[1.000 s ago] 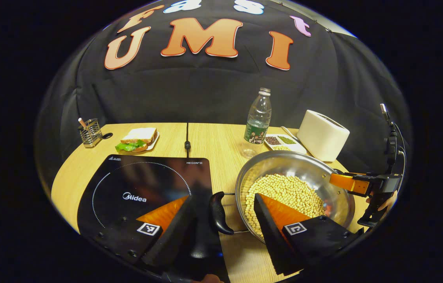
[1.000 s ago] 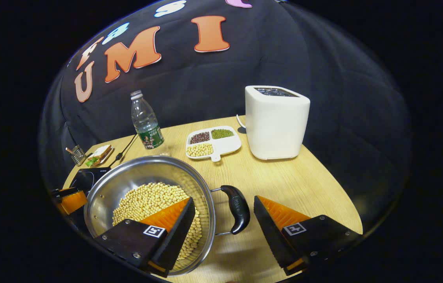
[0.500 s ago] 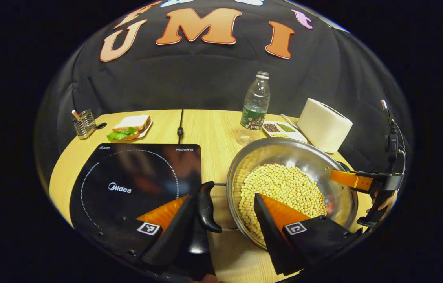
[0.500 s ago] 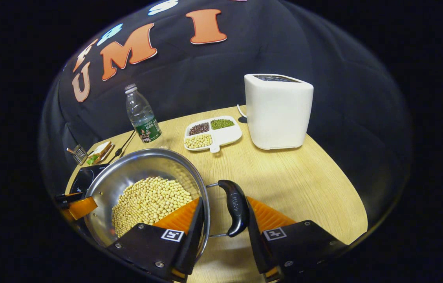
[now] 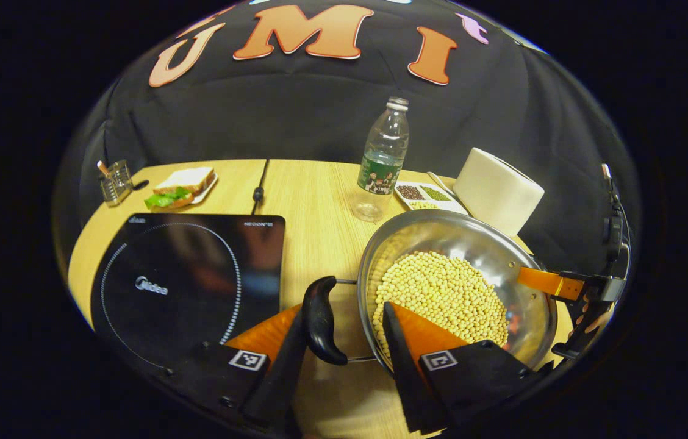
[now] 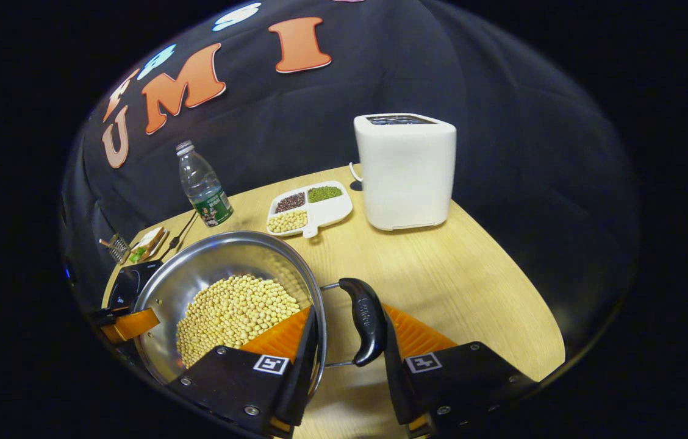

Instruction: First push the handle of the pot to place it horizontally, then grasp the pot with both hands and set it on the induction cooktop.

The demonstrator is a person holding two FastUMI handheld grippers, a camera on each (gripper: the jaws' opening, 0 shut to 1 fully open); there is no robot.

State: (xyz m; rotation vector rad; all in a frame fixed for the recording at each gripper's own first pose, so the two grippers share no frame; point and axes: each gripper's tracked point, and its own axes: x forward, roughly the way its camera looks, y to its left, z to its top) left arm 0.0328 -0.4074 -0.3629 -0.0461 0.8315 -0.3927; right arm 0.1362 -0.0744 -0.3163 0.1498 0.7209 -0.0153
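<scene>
A steel pot [image 5: 472, 244] full of soybeans stands right of the black induction cooktop [image 5: 179, 280]. Its two black handles lie level. My left gripper [image 5: 344, 308] is shut across the left handle [image 5: 321, 320] and the rim: one finger presses the handle's outside, the other is inside the pot wall. In the right gripper view, my right gripper [image 6: 350, 311] clamps the right handle [image 6: 366, 326] and rim of the pot [image 6: 197, 274] the same way. I cannot tell if the base touches the table. The right gripper's orange finger [image 5: 548, 283] shows at the pot's far side.
Behind the pot stand a plastic bottle [image 5: 382, 161], a white toaster [image 5: 496, 198] and a divided dish of beans [image 6: 307, 207]. A sandwich plate [image 5: 179, 189], a metal holder [image 5: 113, 183] and the cooktop's cable [image 5: 258, 192] lie at the back left.
Both grippers closed in around the pot's handles and rim, the right one first, then the left. The table's things have shifted in both views while the pot stays fixed between the fingers.
</scene>
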